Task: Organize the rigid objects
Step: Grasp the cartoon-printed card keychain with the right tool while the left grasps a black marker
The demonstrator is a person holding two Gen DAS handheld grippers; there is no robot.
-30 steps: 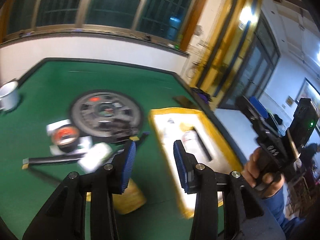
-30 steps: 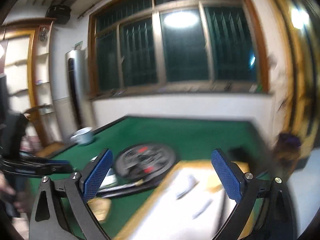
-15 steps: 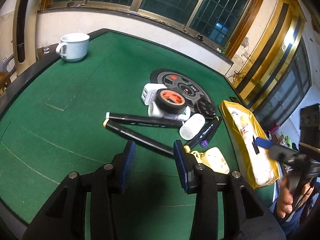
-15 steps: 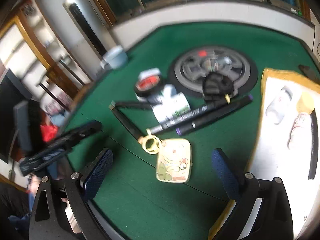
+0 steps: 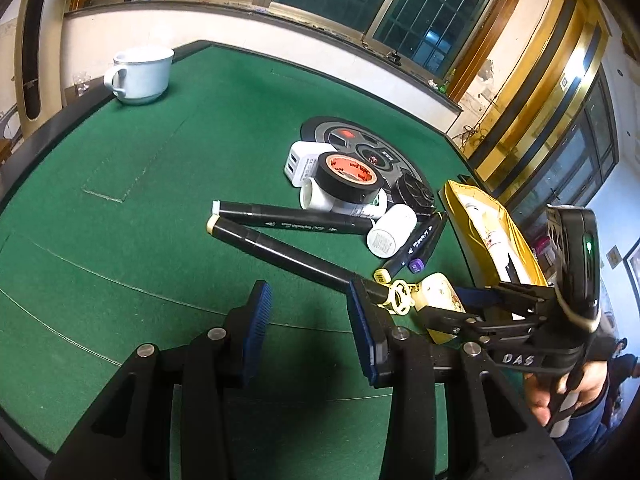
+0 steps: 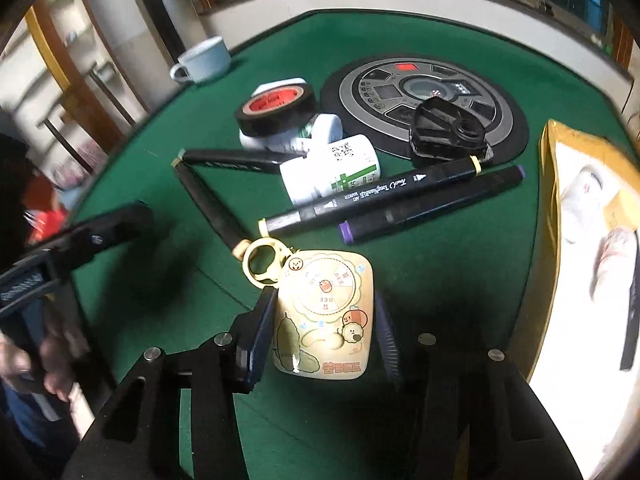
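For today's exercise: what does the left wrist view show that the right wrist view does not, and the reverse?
Only the left wrist view shows the left tongs, open over bare felt, and the right tongs' whole body from outside.

Only the right wrist view shows the keychain tag's printed cartoon face, sitting between the right tongs, and the marker's lettering.

Both show the tape roll, white bottle, mug and yellow tray.

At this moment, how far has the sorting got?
Early. The yellow tray already holds a few items. In hand: the right gripper has its fingers around the cartoon keychain tag; contact is unclear. The left gripper is open over bare felt. Left: the markers, tape roll, white bottles and black case.
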